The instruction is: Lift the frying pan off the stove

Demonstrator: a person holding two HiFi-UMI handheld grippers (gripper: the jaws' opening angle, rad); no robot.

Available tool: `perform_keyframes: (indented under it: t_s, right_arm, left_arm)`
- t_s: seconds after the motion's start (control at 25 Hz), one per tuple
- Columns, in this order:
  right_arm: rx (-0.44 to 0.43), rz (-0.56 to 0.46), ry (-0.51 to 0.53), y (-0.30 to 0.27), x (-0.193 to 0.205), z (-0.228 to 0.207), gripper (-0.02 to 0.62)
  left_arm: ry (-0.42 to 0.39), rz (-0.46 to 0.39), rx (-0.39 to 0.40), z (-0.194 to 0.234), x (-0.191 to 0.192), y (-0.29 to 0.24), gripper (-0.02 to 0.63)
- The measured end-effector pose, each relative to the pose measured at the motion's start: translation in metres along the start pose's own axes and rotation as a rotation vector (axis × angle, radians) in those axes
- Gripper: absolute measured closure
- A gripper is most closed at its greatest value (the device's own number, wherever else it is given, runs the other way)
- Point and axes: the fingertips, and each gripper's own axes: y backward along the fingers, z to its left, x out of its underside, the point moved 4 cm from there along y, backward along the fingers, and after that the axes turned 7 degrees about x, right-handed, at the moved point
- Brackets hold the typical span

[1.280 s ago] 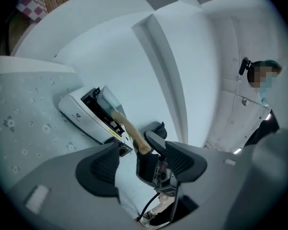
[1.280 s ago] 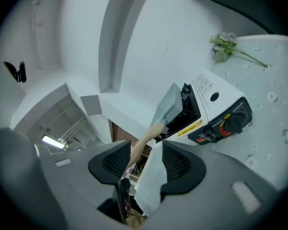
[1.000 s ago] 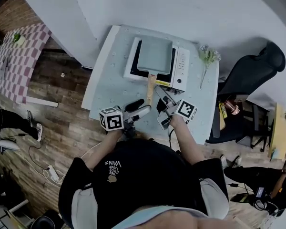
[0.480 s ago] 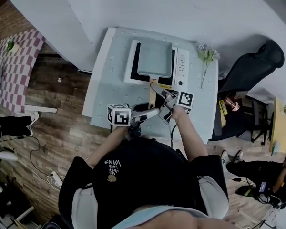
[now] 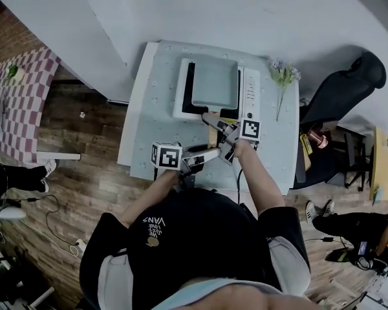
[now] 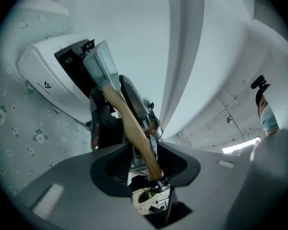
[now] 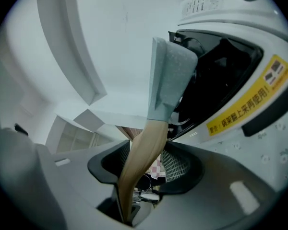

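A square grey-green frying pan [image 5: 215, 82] sits on the white stove [image 5: 249, 92], its wooden handle [image 5: 213, 136] pointing toward me. My left gripper [image 5: 210, 152] reaches in from the left at the handle's near end. In the left gripper view the handle [image 6: 129, 123] runs between the jaws [image 6: 144, 159], which are closing, pads not visibly pressing. My right gripper [image 5: 212, 123] stands further up the handle, nearer the pan. The right gripper view has the handle [image 7: 144, 152] between its closing jaws [image 7: 146, 164], with a slit left on one side.
The stove stands on a pale flowered table [image 5: 149, 121] against a white wall. A sprig of flowers [image 5: 281, 76] lies at the table's right side, and a black chair [image 5: 346, 89] stands beyond. A checkered table [image 5: 19, 89] is far left.
Both grippers have moved from the table's near edge onto the pan's handle. The left one swung right to its near end, the right one went forward toward the pan.
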Motion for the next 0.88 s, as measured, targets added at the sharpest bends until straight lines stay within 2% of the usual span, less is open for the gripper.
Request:
perform_keyframes:
  t_s: [0.32,0.6,0.72,0.88]
  right_arm:
    - [0.008,-0.107,-0.008,-0.006,0.009,0.002,0.390]
    - [0.020,-0.197,0.011,0.006,0.013,0.001,0.391]
    - [0.022,-0.226,0.026,0.014,0.017,0.005,0.393]
    - [0.037,-0.252,0.049,0.035,0.029,0.008,0.396]
  left_arm:
    - [0.070,0.070,0.060,-0.001,0.000,0.020,0.462]
    - [0.074,0.146,0.096,-0.002,0.003,0.026,0.466]
    - [0.048,0.176,0.104,-0.005,0.005,0.027,0.466]
    - [0.047,0.183,0.117,-0.015,0.023,0.023,0.468]
